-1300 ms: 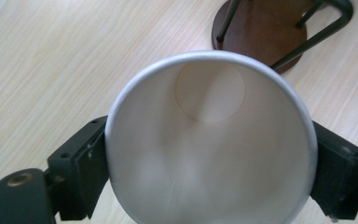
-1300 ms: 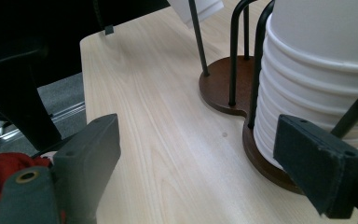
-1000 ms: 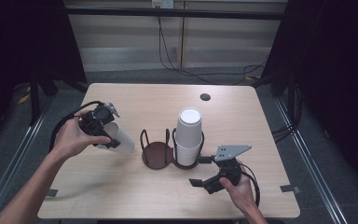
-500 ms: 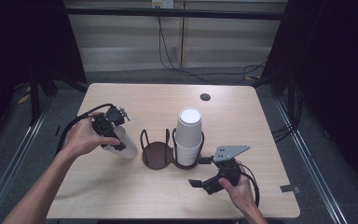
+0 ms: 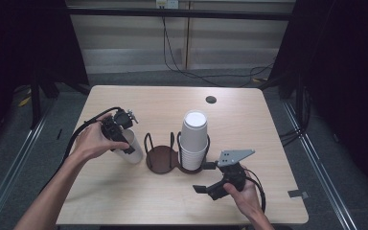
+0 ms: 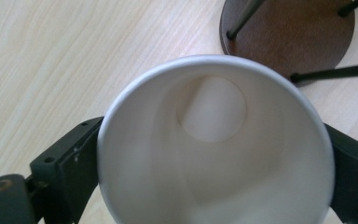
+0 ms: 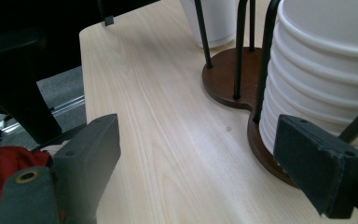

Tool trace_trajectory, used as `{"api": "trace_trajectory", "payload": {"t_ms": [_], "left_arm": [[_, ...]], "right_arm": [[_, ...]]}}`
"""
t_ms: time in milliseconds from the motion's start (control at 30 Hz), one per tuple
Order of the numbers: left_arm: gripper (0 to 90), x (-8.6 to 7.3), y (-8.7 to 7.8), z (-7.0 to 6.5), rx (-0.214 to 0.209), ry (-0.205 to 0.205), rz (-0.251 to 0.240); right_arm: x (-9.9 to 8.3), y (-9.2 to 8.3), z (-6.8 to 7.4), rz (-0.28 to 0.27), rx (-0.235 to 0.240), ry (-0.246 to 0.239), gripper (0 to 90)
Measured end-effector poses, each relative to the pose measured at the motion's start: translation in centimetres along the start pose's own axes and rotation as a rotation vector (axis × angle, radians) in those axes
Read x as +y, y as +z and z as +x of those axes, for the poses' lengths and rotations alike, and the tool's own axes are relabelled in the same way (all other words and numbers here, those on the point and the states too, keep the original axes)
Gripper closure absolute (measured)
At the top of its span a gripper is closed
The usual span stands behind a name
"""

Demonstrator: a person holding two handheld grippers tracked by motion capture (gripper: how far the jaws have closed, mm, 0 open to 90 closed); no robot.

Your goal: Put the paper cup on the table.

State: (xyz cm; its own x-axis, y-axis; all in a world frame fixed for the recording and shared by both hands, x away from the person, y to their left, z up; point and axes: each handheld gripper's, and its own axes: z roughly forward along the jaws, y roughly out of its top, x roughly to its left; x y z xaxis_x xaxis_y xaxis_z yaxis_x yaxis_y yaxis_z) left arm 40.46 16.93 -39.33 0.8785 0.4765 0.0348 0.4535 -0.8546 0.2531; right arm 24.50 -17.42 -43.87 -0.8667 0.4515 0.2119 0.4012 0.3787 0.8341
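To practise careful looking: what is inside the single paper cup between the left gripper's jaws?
The single paper cup looks empty: its white inner wall and round bottom show bare in the left gripper view. The table under it is covered by the cup, and the stack of cups stands apart in the holder.

One tabletop (image 5: 139,103) carries one brown two-ring cup holder (image 5: 162,158), one stack of white paper cups (image 5: 193,141) whose number cannot be told, one single white paper cup (image 5: 130,146) standing apart, and one small dark round spot (image 5: 211,99), alongside two grippers, left (image 5: 124,139) and right (image 5: 210,178).
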Motion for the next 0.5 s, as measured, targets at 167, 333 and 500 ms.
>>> {"api": "trace_trajectory", "payload": {"t_ms": [167,333,500], "left_arm": [[6.2,0.1,0.7,0.0,-0.013,-0.019,-0.019],[5.7,-0.4,1.0,0.1,-0.041,-0.05,-0.041],[5.8,-1.1,1.5,0.4,-0.041,-0.058,-0.056]], "right_arm": [[0.0,0.1,0.0,0.0,0.003,0.001,15.0],[0.0,0.1,0.1,0.001,0.003,-0.008,15.0],[0.0,0.2,0.1,0.004,0.006,-0.008,15.0]]}}
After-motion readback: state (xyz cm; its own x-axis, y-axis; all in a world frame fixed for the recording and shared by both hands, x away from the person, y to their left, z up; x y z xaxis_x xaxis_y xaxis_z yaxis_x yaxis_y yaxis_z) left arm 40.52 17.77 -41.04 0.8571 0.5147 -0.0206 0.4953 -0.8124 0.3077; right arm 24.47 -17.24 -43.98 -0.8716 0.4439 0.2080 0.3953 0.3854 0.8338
